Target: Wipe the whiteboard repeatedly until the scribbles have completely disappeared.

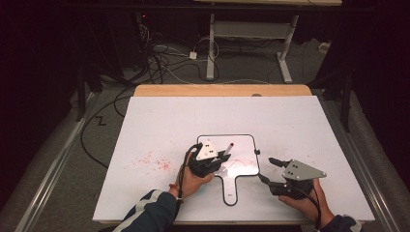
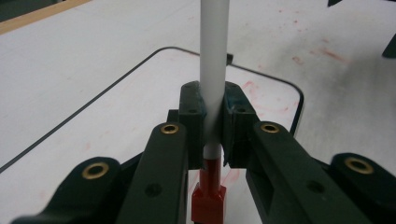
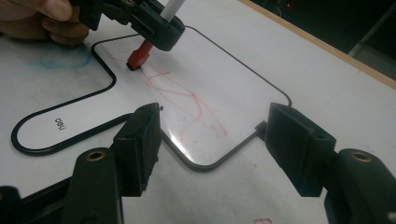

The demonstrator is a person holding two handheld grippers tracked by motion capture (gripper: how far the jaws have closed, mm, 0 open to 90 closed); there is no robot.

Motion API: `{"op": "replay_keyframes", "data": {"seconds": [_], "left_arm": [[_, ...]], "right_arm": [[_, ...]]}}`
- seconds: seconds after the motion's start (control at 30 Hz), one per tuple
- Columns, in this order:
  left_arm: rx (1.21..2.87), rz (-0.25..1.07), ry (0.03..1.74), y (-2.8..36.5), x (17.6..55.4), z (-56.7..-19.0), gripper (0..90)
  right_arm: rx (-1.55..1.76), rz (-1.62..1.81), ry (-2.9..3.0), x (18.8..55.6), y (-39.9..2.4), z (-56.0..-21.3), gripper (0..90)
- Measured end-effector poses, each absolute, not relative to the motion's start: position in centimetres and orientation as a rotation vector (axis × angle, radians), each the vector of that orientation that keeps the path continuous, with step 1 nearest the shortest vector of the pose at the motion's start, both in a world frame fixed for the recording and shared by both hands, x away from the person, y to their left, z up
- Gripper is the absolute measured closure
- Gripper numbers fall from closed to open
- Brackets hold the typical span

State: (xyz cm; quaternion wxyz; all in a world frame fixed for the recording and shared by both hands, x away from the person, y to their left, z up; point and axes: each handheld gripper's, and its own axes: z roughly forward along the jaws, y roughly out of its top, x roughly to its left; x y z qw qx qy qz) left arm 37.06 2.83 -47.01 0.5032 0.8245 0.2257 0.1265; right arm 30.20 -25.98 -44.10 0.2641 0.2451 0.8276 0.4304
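The left gripper [image 1: 212, 162] clamps a red marker [image 2: 214, 84] over the board [image 3: 205, 70]; "deli" marks its handle. The right gripper [image 3: 215, 140] gapes wide.

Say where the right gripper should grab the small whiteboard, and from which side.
Take the whiteboard by its handle tab, coming in low from the person's side. The tab is narrow enough to fit between the jaws and points toward the open right gripper. The left gripper and its marker sit over the wide panel, so avoid that area.
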Motion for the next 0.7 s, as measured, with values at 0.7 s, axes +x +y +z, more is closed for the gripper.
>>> {"op": "replay_keyframes", "data": {"seconds": [0.7], "left_arm": [[2.051,0.351,0.521,5.0,36.3,-47.0,78.9]], "right_arm": [[0.691,1.147,2.226,30.4,-26.5,-44.2,37.5]]}}
